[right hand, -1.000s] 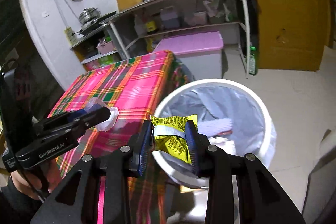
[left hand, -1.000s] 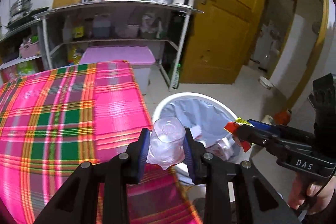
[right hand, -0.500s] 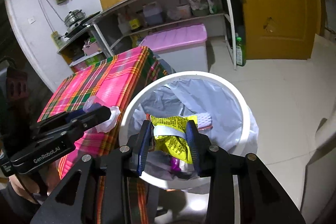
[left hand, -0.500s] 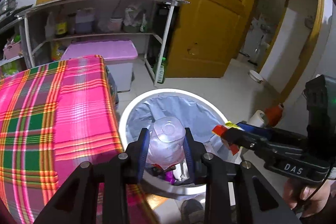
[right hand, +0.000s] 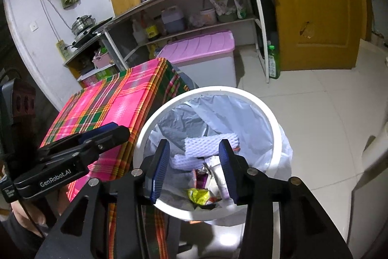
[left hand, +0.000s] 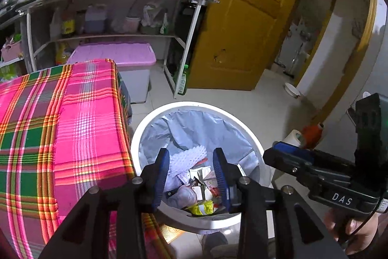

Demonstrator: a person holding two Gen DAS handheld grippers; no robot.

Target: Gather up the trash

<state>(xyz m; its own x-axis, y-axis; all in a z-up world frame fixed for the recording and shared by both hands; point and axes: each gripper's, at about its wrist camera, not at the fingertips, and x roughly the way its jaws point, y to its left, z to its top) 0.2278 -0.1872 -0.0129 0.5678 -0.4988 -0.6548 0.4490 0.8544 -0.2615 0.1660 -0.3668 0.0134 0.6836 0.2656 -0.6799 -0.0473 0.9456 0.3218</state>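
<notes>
both hand-held grippers, left (left hand: 190, 176) & right (right hand: 194, 168), hung wide apart, empty, over the bin (right hand: 271, 118); trash (right hand: 197, 196) lay inside. drop step looked done; next i'd check the desk (left hand: 72, 113) for more.

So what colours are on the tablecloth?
The tablecloth is checked, mostly bright pink with green, orange and yellow stripes. The left wrist view shows it best.

Yellow wrapper (right hand: 197, 194) and clear cup (left hand: 182, 194) lie inside white bin (right hand: 271, 118).
</notes>
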